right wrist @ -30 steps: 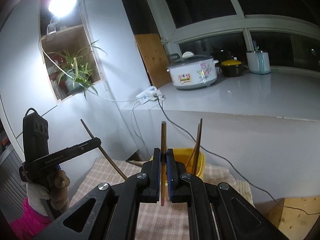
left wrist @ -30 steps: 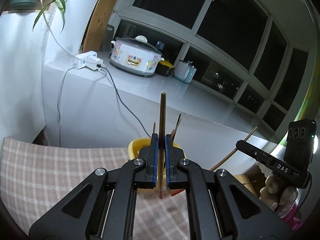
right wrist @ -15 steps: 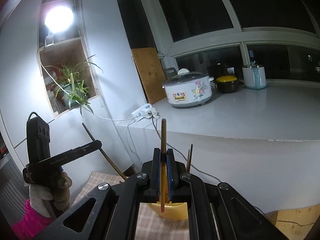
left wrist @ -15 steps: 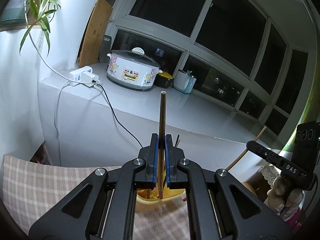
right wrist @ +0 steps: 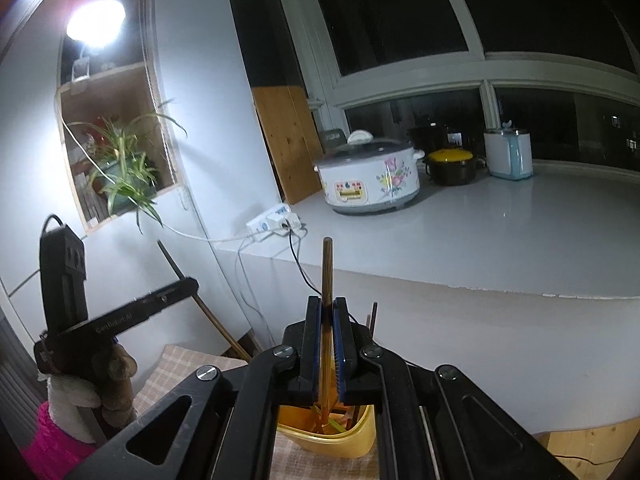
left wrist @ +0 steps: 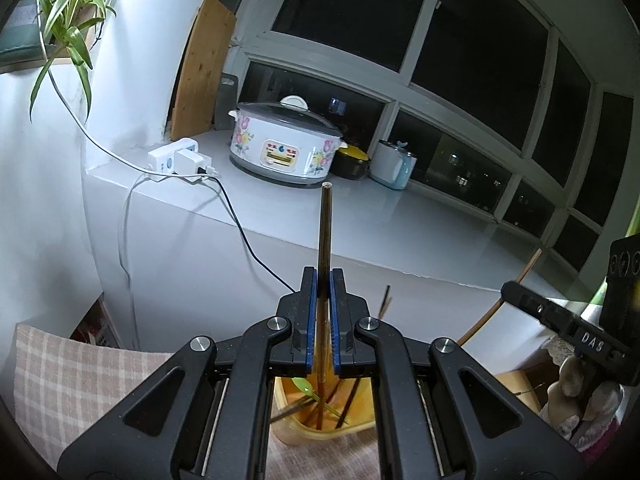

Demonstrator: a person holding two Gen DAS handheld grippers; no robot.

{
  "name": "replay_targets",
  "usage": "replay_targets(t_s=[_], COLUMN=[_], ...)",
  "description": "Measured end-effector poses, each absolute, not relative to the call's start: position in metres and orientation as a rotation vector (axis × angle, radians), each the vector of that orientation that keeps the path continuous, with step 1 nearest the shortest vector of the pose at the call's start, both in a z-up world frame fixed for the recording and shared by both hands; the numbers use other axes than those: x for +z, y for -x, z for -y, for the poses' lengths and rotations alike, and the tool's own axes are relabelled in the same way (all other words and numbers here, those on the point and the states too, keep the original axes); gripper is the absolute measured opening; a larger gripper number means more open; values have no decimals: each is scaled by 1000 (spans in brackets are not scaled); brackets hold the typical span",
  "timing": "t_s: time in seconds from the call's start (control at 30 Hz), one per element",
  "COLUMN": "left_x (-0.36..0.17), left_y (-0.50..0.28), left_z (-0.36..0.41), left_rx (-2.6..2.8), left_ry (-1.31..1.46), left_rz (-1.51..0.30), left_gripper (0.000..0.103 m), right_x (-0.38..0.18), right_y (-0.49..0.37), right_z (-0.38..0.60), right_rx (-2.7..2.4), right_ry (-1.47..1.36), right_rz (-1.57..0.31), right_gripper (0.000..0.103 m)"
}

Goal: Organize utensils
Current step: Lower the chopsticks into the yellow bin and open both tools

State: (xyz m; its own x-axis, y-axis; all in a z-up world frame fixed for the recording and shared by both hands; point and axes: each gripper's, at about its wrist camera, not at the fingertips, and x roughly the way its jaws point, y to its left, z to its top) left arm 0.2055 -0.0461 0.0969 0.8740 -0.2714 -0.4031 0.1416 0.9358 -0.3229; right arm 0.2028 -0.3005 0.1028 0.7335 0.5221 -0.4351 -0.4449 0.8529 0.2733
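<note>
My left gripper (left wrist: 322, 312) is shut on a brown chopstick (left wrist: 325, 240) held upright, its lower end down inside the yellow holder cup (left wrist: 316, 432). My right gripper (right wrist: 328, 332) is shut on another brown chopstick (right wrist: 327, 276), also upright with its lower end inside the same yellow cup (right wrist: 340, 438). The cup stands on a checked cloth (left wrist: 80, 376) and holds several other chopsticks (left wrist: 386, 304). Each gripper shows in the other's view: the right one at the right edge (left wrist: 560, 320), the left one at the left (right wrist: 120, 316).
A white counter (left wrist: 360, 216) behind the cup carries a flowered cooker (left wrist: 286, 146), a power strip with cables (left wrist: 176, 160), a dark pot (left wrist: 352, 162) and a pale blue container (left wrist: 394, 170). A spider plant (right wrist: 124, 168) sits in a wall niche.
Both grippers have moved forward and down over the yellow cup. Both chopsticks' lower ends have gone from above the cloth into the cup.
</note>
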Motion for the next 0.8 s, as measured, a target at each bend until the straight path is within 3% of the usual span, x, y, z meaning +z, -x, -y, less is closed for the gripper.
replay_targets(t_s=[0.8], left_x=[61], left_y=[-222], left_z=[76], left_rx=[-197], left_ry=[196], left_rz=[-506], left_gripper=[4], right_x=[38], right_y=[-224], right_z=[288], right_rx=[530], right_ry=[-122], right_rz=[-684], right_gripper=[3])
